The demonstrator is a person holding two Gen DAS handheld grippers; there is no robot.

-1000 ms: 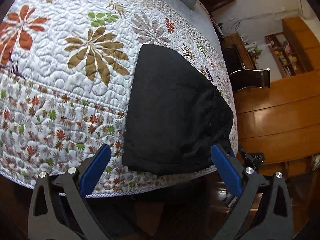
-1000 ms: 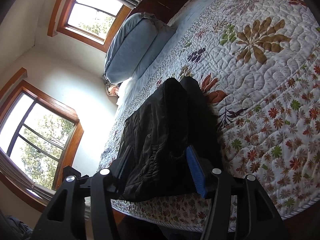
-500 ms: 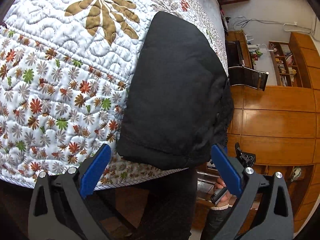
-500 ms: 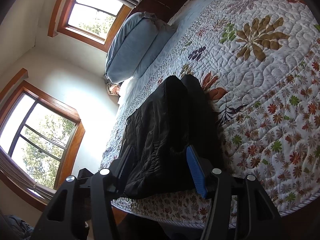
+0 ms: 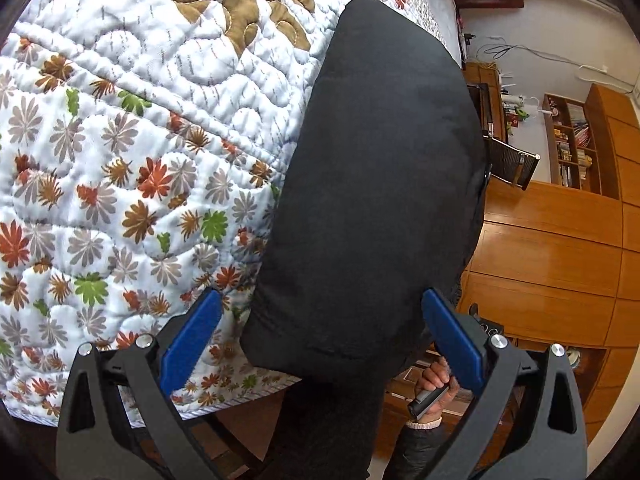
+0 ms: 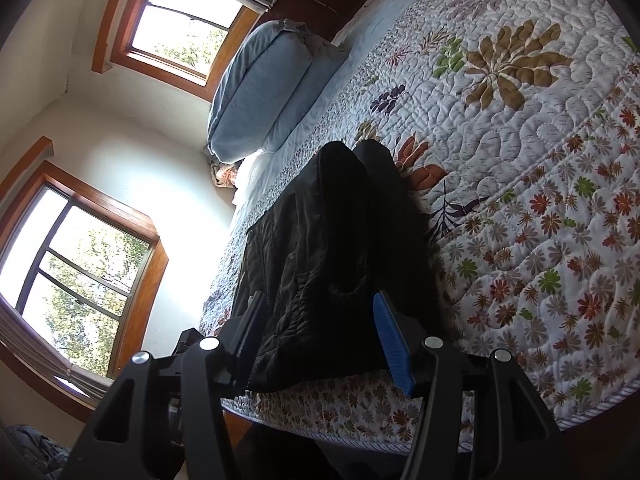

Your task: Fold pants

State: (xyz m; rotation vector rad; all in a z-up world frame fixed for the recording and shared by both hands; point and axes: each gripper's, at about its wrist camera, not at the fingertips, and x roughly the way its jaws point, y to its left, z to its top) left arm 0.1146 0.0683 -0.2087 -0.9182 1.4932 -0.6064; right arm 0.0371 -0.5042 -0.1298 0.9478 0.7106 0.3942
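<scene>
The black pants (image 5: pixel 376 184) lie folded small on the quilt (image 5: pixel 120 160) near the bed's near edge, so little folding seems left, and both the left gripper (image 5: pixel 316 340) and the right gripper (image 6: pixel 320 332) are open and hold nothing.

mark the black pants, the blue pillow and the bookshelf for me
black pants (image 5: pixel 372 184): left wrist view, middle of the smooth folded top layer.
blue pillow (image 6: pixel 264 92): right wrist view, its broad side face.
bookshelf (image 5: pixel 572 148): left wrist view, the shelves with books.
</scene>
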